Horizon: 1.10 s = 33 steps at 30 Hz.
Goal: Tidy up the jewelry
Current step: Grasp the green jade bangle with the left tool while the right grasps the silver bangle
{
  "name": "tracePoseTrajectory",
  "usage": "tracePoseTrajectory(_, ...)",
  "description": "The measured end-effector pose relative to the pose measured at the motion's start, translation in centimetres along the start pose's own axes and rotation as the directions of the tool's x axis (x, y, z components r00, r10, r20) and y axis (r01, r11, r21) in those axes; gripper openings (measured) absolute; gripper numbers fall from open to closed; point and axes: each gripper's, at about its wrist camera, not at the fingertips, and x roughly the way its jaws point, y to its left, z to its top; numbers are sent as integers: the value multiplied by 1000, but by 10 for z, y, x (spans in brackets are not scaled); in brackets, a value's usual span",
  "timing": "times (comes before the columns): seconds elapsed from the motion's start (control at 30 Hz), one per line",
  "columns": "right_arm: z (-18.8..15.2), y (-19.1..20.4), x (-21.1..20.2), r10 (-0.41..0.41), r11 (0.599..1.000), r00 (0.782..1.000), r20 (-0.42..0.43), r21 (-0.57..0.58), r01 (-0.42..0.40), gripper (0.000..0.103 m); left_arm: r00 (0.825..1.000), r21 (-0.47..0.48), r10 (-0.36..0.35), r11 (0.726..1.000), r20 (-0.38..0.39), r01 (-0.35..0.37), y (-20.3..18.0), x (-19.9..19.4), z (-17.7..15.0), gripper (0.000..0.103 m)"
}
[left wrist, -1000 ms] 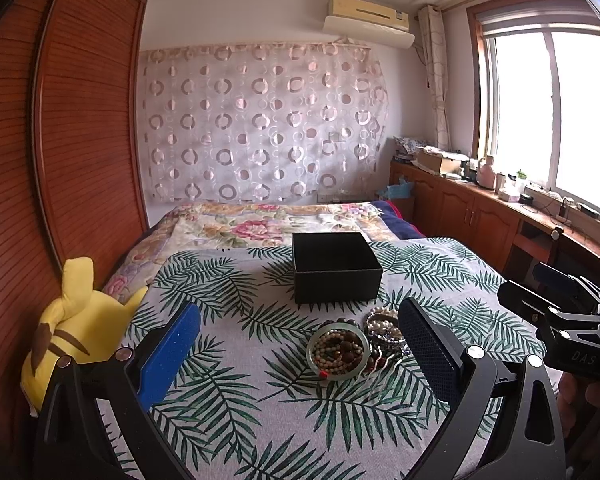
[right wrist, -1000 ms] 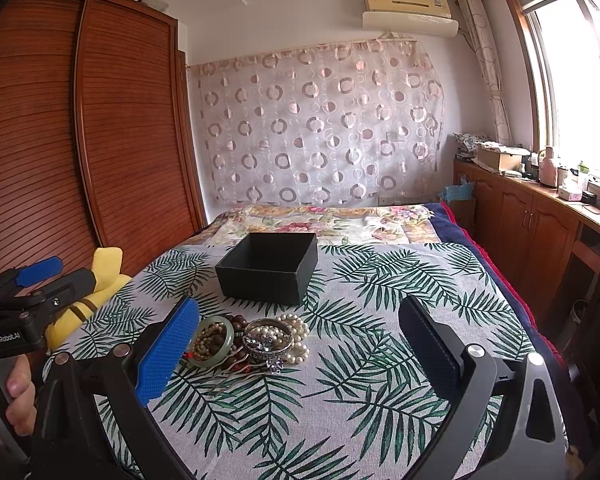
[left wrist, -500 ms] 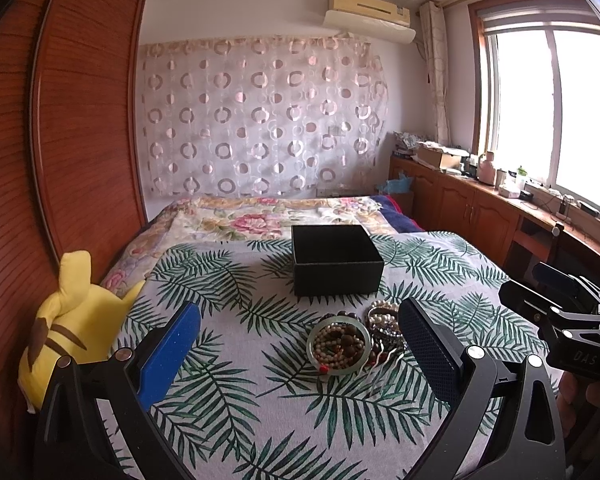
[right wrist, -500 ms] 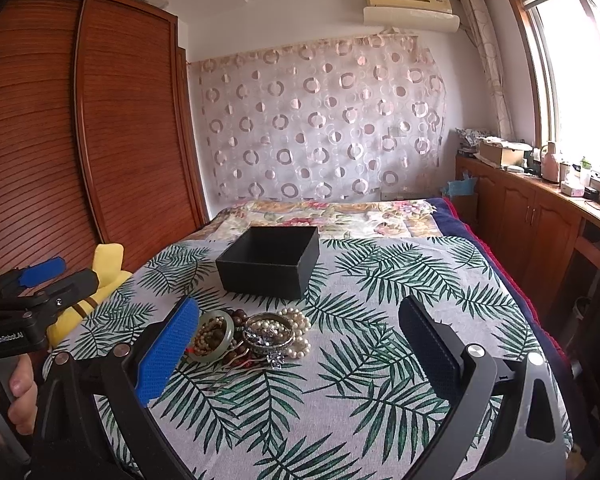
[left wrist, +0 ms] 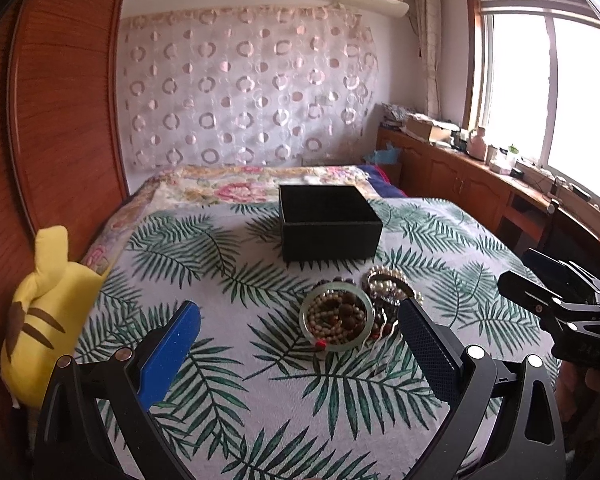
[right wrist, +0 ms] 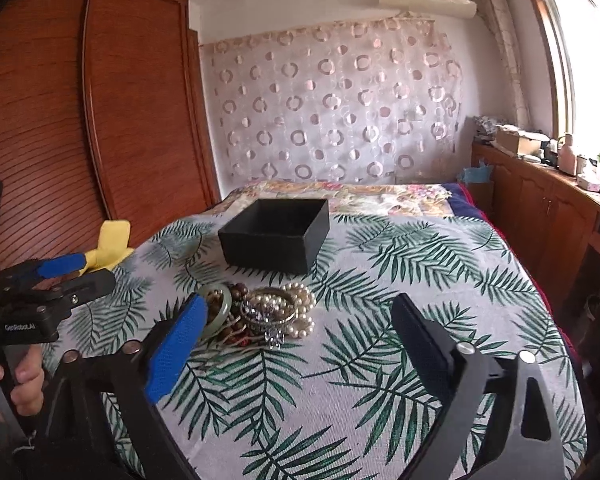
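Observation:
An open black box (left wrist: pixel 329 226) (right wrist: pixel 274 234) stands on the palm-leaf cloth. In front of it lies a heap of jewelry: a green bangle (left wrist: pixel 337 318) (right wrist: pixel 219 308) ringing brown beads, a pearl bracelet (left wrist: pixel 388 286) (right wrist: pixel 302 306) and metal bangles (right wrist: pixel 268 308). My left gripper (left wrist: pixel 298 320) is open and empty, held above the cloth just short of the heap. My right gripper (right wrist: pixel 296 314) is open and empty, also near the heap. Each gripper shows in the other's view: the right one (left wrist: pixel 560 304), the left one (right wrist: pixel 60 274).
A yellow plush toy (left wrist: pixel 44 304) (right wrist: pixel 108 244) lies at the cloth's left edge by a wooden wardrobe (right wrist: pixel 80 120). Wooden cabinets (left wrist: pixel 480 184) with clutter run under the window at right. A floral bedspread (left wrist: pixel 236 188) lies behind the box.
Both grippers have moved forward and down toward the jewelry heap, which now sits larger and closer between the fingers. Both stay open.

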Motion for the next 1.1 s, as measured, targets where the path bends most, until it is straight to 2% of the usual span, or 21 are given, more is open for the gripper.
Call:
tracePoseTrajectory(0.17,-8,-2,18,40,999,998,-54,-17,-41,79,998,8,-40,999,-58,41,1,22,-8,95)
tracePoseTrajectory(0.3,-13,-4,34,47,998,994,-98,-43,-51,79,993,32,-59,998,-102,63,-3,38,-12,95)
tracePoseTrajectory(0.53,-23,-6,49,57,997,986,-154,-44,-65,77,975,35,-121,991,-185,130,-10,68,-9,94)
tracePoseTrajectory(0.6,-23,-6,50,60,997,986,-154,-44,-67,77,969,27,-135,989,-205,143,-11,78,-7,87)
tracePoseTrajectory(0.87,-24,-7,52,60,997,984,-170,-46,-68,77,944,8,-184,981,-275,193,-17,108,0,86)
tracePoseTrajectory(0.97,-22,-6,55,69,996,980,-184,-50,-80,77,936,-9,-178,983,-303,184,-14,120,0,85)
tracePoseTrajectory(1.1,-16,-6,56,76,994,980,-186,-61,-89,77,931,-9,-172,984,-323,179,-14,128,0,79)
